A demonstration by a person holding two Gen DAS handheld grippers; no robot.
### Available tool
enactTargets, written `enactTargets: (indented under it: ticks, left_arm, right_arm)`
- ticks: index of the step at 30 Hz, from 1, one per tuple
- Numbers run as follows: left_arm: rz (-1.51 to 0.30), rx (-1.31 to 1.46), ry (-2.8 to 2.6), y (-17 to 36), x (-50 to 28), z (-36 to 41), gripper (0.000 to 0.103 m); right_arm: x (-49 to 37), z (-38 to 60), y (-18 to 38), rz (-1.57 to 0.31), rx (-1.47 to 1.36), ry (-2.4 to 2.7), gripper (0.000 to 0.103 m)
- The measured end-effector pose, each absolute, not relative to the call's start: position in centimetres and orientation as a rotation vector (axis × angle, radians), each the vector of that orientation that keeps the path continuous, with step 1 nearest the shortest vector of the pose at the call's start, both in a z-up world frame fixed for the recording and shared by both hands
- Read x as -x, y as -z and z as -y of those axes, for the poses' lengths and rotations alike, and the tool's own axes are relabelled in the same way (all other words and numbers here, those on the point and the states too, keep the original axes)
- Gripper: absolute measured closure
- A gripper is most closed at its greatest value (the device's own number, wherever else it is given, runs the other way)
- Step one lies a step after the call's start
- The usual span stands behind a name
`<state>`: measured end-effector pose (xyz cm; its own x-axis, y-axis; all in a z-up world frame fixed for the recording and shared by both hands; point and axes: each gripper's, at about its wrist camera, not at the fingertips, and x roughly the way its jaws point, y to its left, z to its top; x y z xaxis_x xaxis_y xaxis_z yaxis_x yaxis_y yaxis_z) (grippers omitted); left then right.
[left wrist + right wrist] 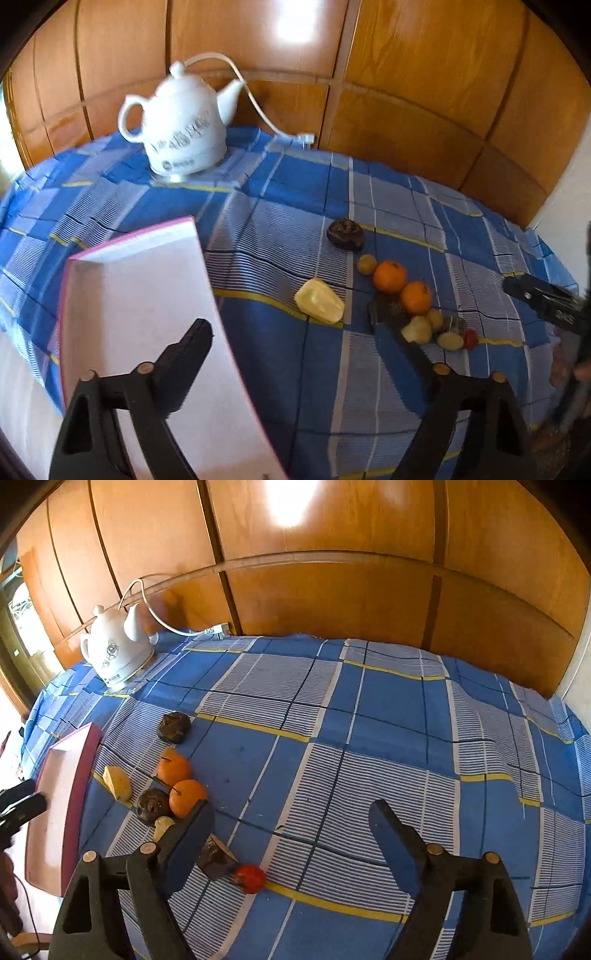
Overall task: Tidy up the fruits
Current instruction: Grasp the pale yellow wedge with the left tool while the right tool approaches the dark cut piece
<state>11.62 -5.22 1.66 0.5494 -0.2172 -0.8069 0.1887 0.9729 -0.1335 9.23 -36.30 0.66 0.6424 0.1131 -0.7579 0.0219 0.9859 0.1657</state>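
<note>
With both the left gripper (299, 328) and right gripper (291, 812) wide and empty, best to lift the oranges (389, 276) beside the tray (147, 295) singly, squeezing gently.

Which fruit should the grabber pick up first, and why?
Probably the right gripper should ease down toward the small red fruit. Its jaws stand open with nothing between them, that fruit lies nearest them on the blue checked cloth, and the pink tray holds nothing that shows.
</note>
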Motion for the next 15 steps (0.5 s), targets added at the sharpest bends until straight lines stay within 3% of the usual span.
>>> enactTargets:
  ticks: [2,12,13,14,15]
  left_arm:
    - [-0.990,0.043,0.239,-1.0,-12.9,5.9,0.022]
    - [-1.115,0.104,0.220,3.4,-17.2,8.3,0.032]
    - [-1.122,0.103,0.223,3.8,-17.5,8.5,0.042]
    - [-1.137,0.108,0.231,4.3,-17.8,8.7,0.058]
    - [-1.163,0.127,0.247,5.0,-18.2,8.7,0.058]
  right_arm:
    - [-9.2,36.6,-0.8,-0.870,-0.192,-0.059,0.016]
    - [-9.4,37.9,-1.1,-0.877,-0.307,-0.101,0.016]
    - [-9.5,37.9,-1.0,-0.886,-0.318,-0.111,0.016]
    - [-9.6,37.9,-0.9,-0.893,-0.320,-0.118,0.019]
    - [-9.7,37.7,-0.7,-0.906,-0.320,-0.129,0.022]
